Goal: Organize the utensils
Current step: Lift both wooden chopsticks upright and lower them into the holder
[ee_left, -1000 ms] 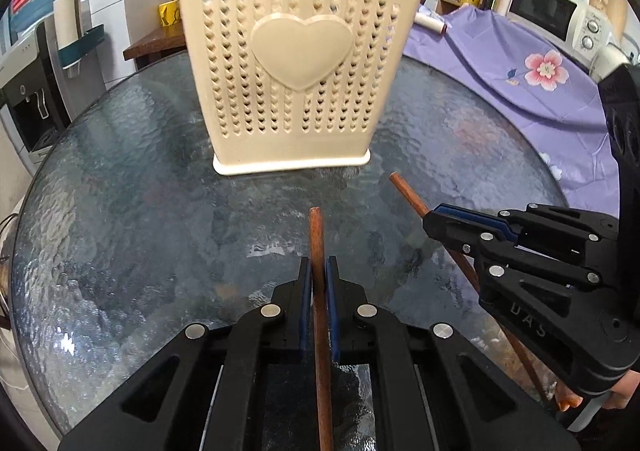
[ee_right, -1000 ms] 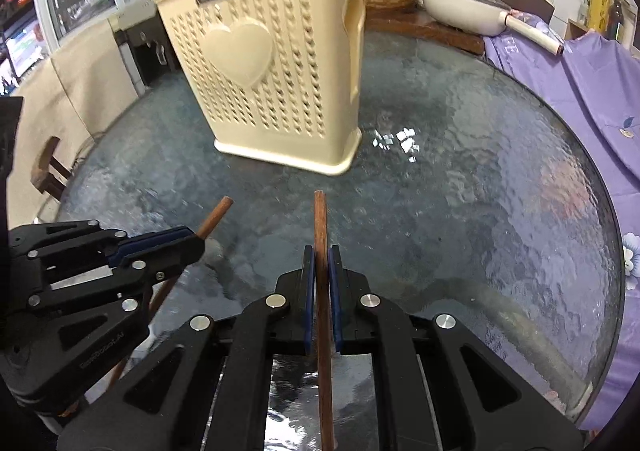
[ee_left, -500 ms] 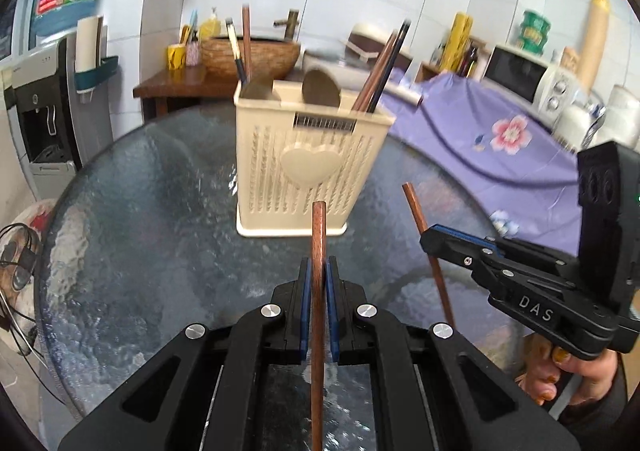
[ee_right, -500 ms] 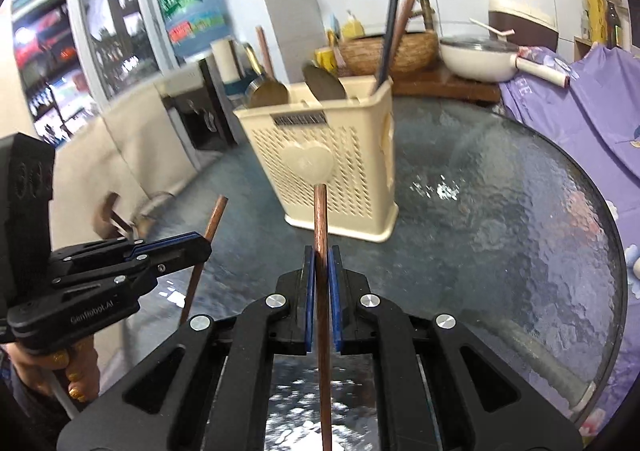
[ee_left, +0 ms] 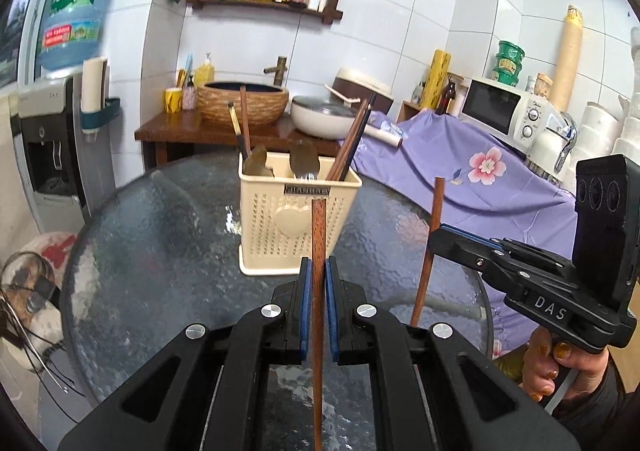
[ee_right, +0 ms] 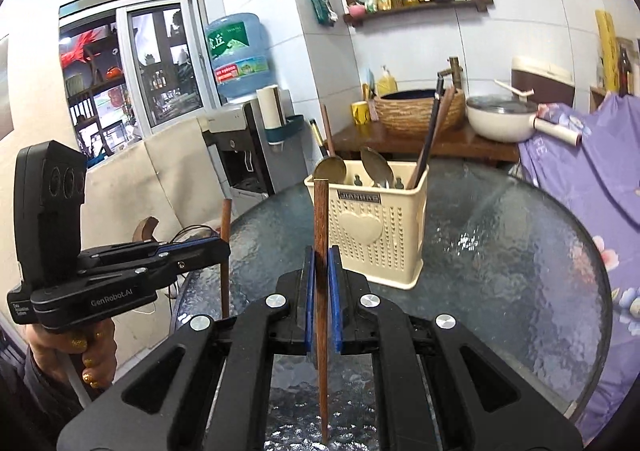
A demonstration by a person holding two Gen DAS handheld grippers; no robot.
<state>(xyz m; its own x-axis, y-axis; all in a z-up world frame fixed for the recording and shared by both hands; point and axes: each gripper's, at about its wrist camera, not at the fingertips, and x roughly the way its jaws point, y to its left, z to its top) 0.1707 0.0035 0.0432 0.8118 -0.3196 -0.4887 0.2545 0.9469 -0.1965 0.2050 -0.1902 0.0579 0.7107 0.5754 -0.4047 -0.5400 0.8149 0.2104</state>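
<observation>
A cream perforated utensil holder [ee_left: 298, 217] stands on the round glass table [ee_left: 160, 251]; it also shows in the right wrist view [ee_right: 378, 229]. It holds spoons and several chopsticks. My left gripper [ee_left: 318, 271] is shut on a brown wooden chopstick [ee_left: 319, 235], held upright above the table, in front of the holder. My right gripper [ee_right: 320, 259] is shut on a second brown chopstick [ee_right: 321, 219], also upright. The right gripper [ee_left: 436, 239] shows to the right in the left wrist view, and the left gripper [ee_right: 224, 247] to the left in the right wrist view.
A purple flowered cloth [ee_left: 460, 167] covers a counter right of the table. A wooden side table with a woven basin [ee_left: 242, 103] and a white pot [ee_left: 322, 117] stands behind. A water dispenser [ee_left: 52, 139] is at the left.
Both grippers have risen and pulled back from the holder, tilting level. The chopsticks now stand upright in the jaws, lifted off the table. The holder looks smaller and farther.
</observation>
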